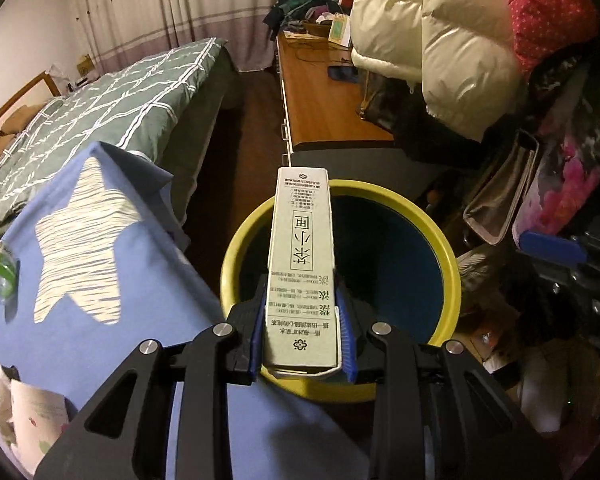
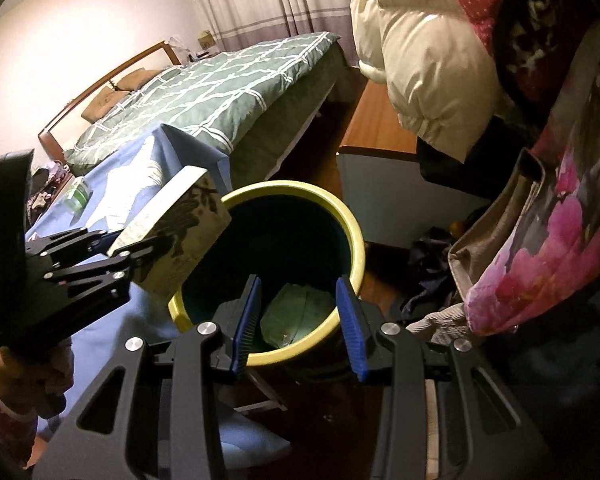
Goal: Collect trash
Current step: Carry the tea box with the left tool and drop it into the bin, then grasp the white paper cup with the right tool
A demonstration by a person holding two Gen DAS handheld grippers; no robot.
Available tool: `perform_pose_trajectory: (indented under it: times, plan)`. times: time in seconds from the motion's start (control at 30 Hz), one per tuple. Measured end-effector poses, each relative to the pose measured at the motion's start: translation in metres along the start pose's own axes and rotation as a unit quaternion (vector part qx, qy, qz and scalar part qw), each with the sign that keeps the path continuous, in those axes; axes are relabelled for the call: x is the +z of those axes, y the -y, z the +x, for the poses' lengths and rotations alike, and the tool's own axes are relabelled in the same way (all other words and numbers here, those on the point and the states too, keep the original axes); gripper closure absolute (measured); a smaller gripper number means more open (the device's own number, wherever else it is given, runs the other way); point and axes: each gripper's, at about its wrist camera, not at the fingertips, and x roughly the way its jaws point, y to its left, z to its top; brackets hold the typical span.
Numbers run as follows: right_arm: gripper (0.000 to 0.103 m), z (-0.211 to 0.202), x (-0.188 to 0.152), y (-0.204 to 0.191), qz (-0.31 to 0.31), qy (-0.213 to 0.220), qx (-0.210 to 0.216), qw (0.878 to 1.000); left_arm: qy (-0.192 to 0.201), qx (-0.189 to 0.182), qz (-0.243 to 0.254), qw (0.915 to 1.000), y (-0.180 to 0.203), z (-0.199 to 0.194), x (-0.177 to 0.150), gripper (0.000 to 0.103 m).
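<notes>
A tall pale-green carton with printed characters is clamped between the blue pads of my left gripper, which is shut on its lower end. The carton hangs over the mouth of a yellow-rimmed bin with a dark inside. In the right wrist view the left gripper holds the carton tilted above the bin's left rim. My right gripper stands open over the bin's near edge, with nothing between its fingers. A crumpled green wrapper lies at the bottom of the bin.
A table under a blue cloth with a pale star stands left of the bin; a small green bottle and crumpled paper lie on it. A bed is behind, a wooden desk beyond. Hanging coats and bags crowd the right.
</notes>
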Motion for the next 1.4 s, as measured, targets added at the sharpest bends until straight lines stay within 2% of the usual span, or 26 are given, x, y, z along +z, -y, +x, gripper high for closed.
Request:
perform_pose_trajectory:
  times: [0.2,0.23,0.27,0.3,0.37,0.53,0.67,0.8,0.93,1.03,1.17,1.37,1.4]
  plan:
    - [0.065,0.007,-0.001,0.002,0.003,-0.008,-0.003,1.0,-0.015,-0.004,-0.011,0.9998,0.002,0.016,-0.001,0.073]
    - [0.065,0.008,-0.002,0.003,0.003,-0.008,-0.004,1.0,-0.017,-0.004,-0.014,0.9998,0.001,0.016,-0.002,0.052]
    - [0.065,0.009,-0.002,0.004,0.004,-0.009,-0.005,1.0,-0.011,0.001,-0.018,0.9998,0.0,0.013,-0.003,0.019]
    - [0.065,0.009,-0.002,0.004,0.004,-0.01,-0.006,1.0,-0.001,0.005,-0.017,0.9998,-0.001,0.008,-0.004,0.012]
    - [0.065,0.009,-0.003,0.004,0.004,-0.011,-0.007,1.0,0.017,0.017,-0.005,0.9997,0.0,-0.003,-0.005,0.011]
    - [0.065,0.007,-0.003,-0.006,-0.002,-0.01,-0.005,1.0,0.043,0.01,-0.016,0.9989,-0.012,-0.044,-0.014,0.011]
    - [0.065,0.01,-0.004,-0.026,-0.018,-0.013,0.005,1.0,0.077,0.03,-0.033,0.996,-0.035,-0.091,-0.037,0.011]
    - [0.065,0.016,-0.004,-0.06,-0.043,-0.018,0.024,0.999,0.108,0.07,-0.071,0.9892,-0.076,-0.148,-0.074,0.011]
    - [0.065,0.021,-0.005,-0.103,-0.076,-0.022,0.047,0.996,0.138,0.125,-0.138,0.9729,-0.133,-0.204,-0.118,0.011]
    - [0.065,0.022,-0.006,-0.144,-0.104,-0.024,0.071,0.992,0.151,0.181,-0.173,0.9564,-0.169,-0.238,-0.152,0.011]
    - [0.065,0.022,-0.006,-0.2,-0.131,-0.028,0.106,0.985,0.162,0.233,-0.212,0.9352,-0.207,-0.276,-0.197,0.01]
    - [0.065,0.029,-0.001,-0.278,-0.142,-0.037,0.155,0.977,0.167,0.26,-0.25,0.9174,-0.243,-0.304,-0.247,0.009]
    - [0.058,0.03,0.0,-0.286,-0.142,-0.038,0.157,0.977,0.168,0.262,-0.255,0.9154,-0.247,-0.307,-0.253,0.009]
